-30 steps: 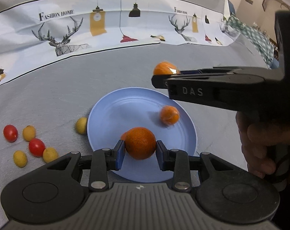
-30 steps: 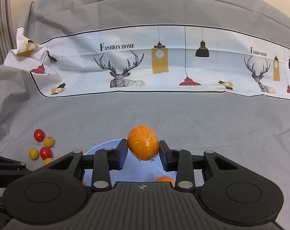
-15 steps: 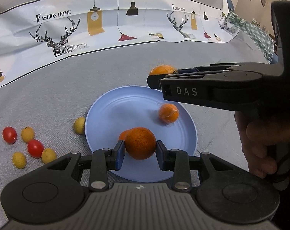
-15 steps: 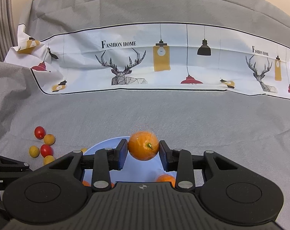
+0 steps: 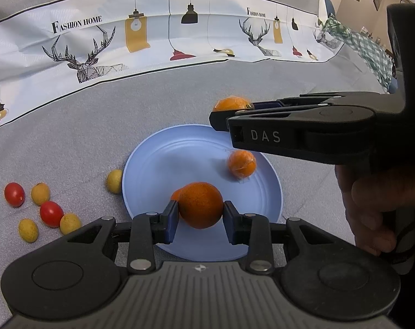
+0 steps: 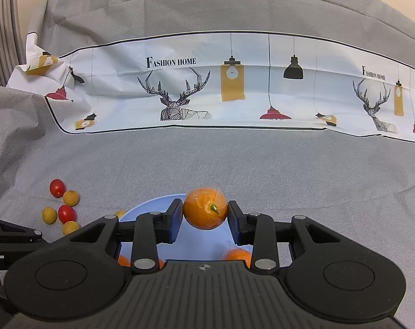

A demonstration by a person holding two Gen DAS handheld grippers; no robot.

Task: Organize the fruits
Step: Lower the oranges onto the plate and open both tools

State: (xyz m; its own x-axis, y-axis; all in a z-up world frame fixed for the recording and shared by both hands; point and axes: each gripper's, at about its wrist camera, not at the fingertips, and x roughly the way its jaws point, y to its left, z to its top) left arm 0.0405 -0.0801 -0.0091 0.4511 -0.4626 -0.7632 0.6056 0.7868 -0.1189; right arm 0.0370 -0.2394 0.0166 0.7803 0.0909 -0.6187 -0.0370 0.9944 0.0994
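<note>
My left gripper [image 5: 200, 219] is shut on an orange [image 5: 200, 205], holding it just above the near part of a light blue plate [image 5: 163, 161]. One loose orange [image 5: 241, 163] lies on the plate's right side. Another orange [image 5: 175, 194] peeks out behind the held one. My right gripper [image 6: 206, 213] is shut on a second orange [image 6: 206, 208] over the plate's far rim [image 6: 152, 205]. From the left wrist this right gripper [image 5: 221, 113] comes in from the right, its orange [image 5: 230, 103] showing above its fingers.
On the grey cloth left of the plate lie red cherry tomatoes [image 5: 14, 194] [image 5: 51, 213] and several small yellow fruits [image 5: 40, 193] [image 5: 114, 181]. A printed white cloth [image 5: 152, 41] runs along the back. A person's hand [image 5: 371, 205] grips the right tool's handle.
The orange in my right gripper has turned between the pads and sits lower, its stem end now facing the camera. Both grippers have stayed in place.
</note>
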